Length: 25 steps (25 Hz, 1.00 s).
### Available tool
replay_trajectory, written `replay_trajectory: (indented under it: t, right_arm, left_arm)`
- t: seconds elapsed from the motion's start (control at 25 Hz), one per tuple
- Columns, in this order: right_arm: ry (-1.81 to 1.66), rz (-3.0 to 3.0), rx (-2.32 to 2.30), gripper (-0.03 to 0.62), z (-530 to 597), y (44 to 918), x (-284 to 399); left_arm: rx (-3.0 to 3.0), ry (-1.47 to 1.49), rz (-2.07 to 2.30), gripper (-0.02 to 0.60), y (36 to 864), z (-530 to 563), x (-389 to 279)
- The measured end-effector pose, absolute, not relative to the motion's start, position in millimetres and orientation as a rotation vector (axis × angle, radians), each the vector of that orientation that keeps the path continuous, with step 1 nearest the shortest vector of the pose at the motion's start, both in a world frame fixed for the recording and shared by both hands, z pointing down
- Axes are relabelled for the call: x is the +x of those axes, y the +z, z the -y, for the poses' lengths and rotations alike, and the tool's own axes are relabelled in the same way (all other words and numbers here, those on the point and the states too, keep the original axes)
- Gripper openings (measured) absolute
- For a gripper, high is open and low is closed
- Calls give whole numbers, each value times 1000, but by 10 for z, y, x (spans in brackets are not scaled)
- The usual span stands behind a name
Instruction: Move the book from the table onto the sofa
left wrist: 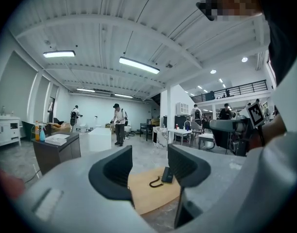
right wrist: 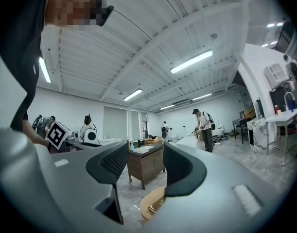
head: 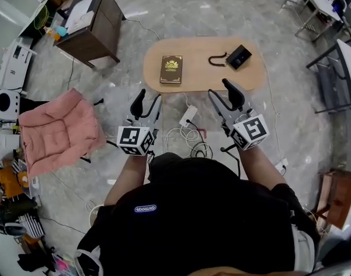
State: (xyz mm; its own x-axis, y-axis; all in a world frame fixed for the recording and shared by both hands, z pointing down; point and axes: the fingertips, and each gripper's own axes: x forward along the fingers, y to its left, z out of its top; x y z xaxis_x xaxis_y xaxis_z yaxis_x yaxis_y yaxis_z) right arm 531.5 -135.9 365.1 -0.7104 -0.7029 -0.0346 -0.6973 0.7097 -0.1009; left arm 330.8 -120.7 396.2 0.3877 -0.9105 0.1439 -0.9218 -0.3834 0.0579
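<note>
A dark brown book (head: 171, 69) lies flat on the left half of the oval wooden table (head: 201, 76). In the right gripper view only a corner of the book (right wrist: 157, 206) shows, at the table's edge (right wrist: 147, 201). The pink sofa (head: 57, 132) stands on the floor to my left. My left gripper (head: 147, 101) and right gripper (head: 222, 92) hang side by side short of the table's near edge. Both are open and hold nothing. The left gripper (left wrist: 149, 166) faces the table (left wrist: 148, 193); the right gripper (right wrist: 145, 165) points up toward the room.
A black device (head: 239, 56) with a curled cord (head: 217, 59) lies on the table's right half. A power strip (head: 188, 115) and cables lie on the floor below my grippers. A dark wooden desk (head: 89, 25) stands at far left. People stand far off.
</note>
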Motion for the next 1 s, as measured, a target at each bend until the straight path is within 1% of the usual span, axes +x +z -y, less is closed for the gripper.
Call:
replay_trajectory:
  t: [0.28,0.56,0.68,0.88,1.0]
  right_arm:
    - [-159,-2894,-1158,253,1790,3896,5054]
    - [-178,-2950,-1231,249,2429,4308,4740]
    - [-251,-2980,-1294,250,2825,4725,4574]
    - [-510,-2995,-1379,250,3466,5582,4217]
    - [-596,-3020,-1409,250,3825,6077,4059]
  left_arm:
    - [2497,226,1656,229,4184,1718,3233]
    - [2484,329,1555,229,4849,2421,3029]
    - [2470,359,1487,229,5235,2838,2876]
    - [2433,454,1353,227,5948,3505,2623]
    - [2387,485,1310,226,6399,3860,2517]
